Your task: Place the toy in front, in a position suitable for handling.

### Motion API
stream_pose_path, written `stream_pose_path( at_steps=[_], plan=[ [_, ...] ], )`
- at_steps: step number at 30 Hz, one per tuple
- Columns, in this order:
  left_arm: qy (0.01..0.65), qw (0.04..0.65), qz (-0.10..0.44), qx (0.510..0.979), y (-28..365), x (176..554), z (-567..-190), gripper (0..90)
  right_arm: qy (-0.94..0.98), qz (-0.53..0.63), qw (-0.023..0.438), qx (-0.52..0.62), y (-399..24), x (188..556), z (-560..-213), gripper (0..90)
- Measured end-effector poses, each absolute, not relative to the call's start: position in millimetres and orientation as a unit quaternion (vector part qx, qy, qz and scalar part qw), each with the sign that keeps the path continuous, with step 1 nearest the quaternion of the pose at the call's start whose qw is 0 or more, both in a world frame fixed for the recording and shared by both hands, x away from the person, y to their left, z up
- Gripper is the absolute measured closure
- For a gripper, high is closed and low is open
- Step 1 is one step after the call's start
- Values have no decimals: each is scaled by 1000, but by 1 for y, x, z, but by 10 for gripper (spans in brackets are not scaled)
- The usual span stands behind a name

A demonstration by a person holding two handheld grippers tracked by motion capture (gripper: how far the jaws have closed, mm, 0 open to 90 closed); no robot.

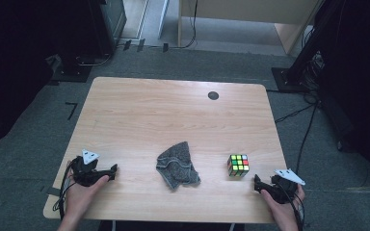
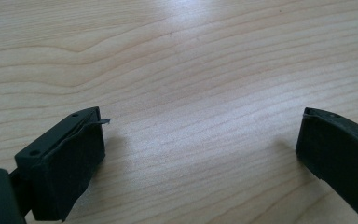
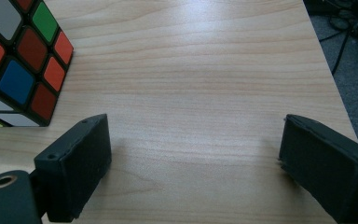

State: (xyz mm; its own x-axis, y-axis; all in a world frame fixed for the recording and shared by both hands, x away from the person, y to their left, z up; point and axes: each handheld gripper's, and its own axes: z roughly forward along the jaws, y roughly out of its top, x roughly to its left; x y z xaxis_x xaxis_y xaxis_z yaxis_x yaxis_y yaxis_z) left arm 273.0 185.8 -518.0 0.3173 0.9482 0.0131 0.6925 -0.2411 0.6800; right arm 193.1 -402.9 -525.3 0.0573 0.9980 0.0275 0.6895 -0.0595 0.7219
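From above, the grey cloth [image 1: 177, 165] lies near the desk's [image 1: 173, 110] front edge, between the left tool [image 1: 113, 169] and the cube [image 1: 238, 165]. The left tool's own view shows wide-open, empty jaws over bare wood. The right tool [image 3: 193, 154], equally open and empty, sees the cube's [image 3: 16, 60] coloured faces just far-left of it.

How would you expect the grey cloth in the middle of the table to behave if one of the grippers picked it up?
The grey cloth lies crumpled with soft folds, so it would probably hang limp and unfold when lifted. Its fuzzy surface should grip well rather than slip. Pushed, it would likely bunch up on the table, not slide whole.
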Motion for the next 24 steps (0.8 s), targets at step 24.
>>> stream_pose_path(
  at_steps=[24],
  plan=[
    [538,288,220,761,187,270,-513,40,604,375,316,629,-333,181,-467,213]
  ],
)
